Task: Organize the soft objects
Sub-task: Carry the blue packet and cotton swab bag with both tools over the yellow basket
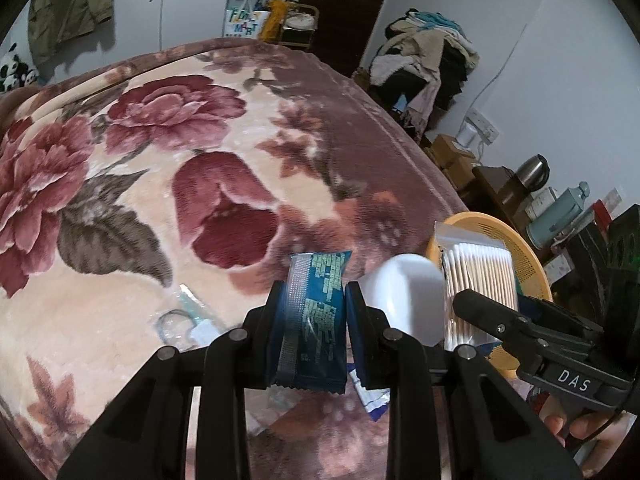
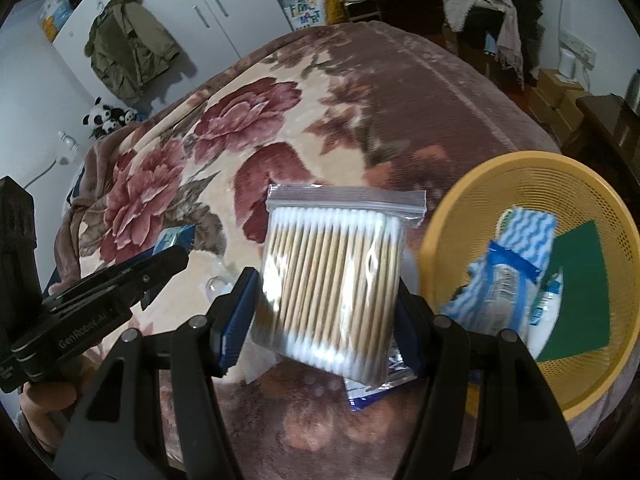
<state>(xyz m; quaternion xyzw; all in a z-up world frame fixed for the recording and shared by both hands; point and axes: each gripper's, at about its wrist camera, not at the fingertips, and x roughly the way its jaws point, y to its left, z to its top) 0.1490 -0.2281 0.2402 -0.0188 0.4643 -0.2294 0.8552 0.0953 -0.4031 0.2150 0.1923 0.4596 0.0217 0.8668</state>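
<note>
Left wrist view: the left gripper (image 1: pixel 314 320) clamps a blue sachet (image 1: pixel 316 316) narrowly above the floral blanket (image 1: pixel 120 160), whose far left lies bare. Right gripper (image 2: pixel 326 300), jaws wider, grips a cotton-swab bag (image 2: pixel 332 284) just left of the yellow basket's rim (image 2: pixel 436 236).
</note>
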